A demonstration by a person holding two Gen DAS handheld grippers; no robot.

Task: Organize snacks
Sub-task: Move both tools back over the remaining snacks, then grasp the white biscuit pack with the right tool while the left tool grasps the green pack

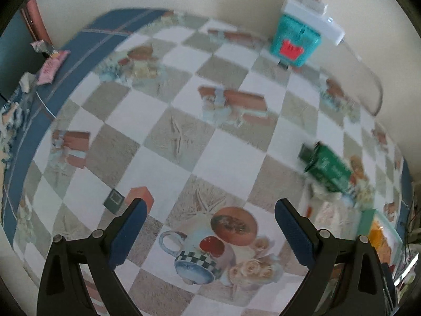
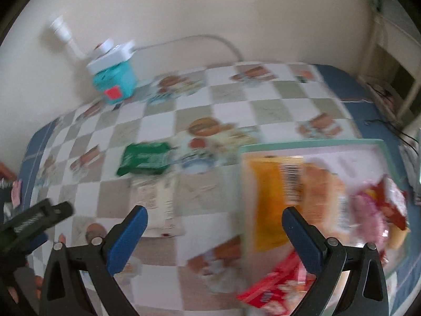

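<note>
My left gripper [image 1: 210, 208] is open and empty above the checkered tablecloth. A green snack packet [image 1: 329, 168] lies to its right, with a white packet [image 1: 326, 210] below it. My right gripper [image 2: 214, 214] is open and empty. In the right wrist view the green packet [image 2: 144, 158] and the white packet [image 2: 158, 205] lie ahead on the left. A mint-rimmed tray [image 2: 315, 143] on the right holds an orange packet [image 2: 273, 200], pink snacks [image 2: 368, 210] and a red packet [image 2: 273, 284] at its near edge. The tray's edge [image 1: 368, 218] shows in the left wrist view.
A teal and white box [image 1: 297, 36] stands at the far edge by the wall; it also shows in the right wrist view [image 2: 115, 79]. A small dark box [image 1: 113, 200] and an orange block [image 1: 140, 196] lie near the left fingertip. Pink wrappers [image 1: 51, 65] lie far left.
</note>
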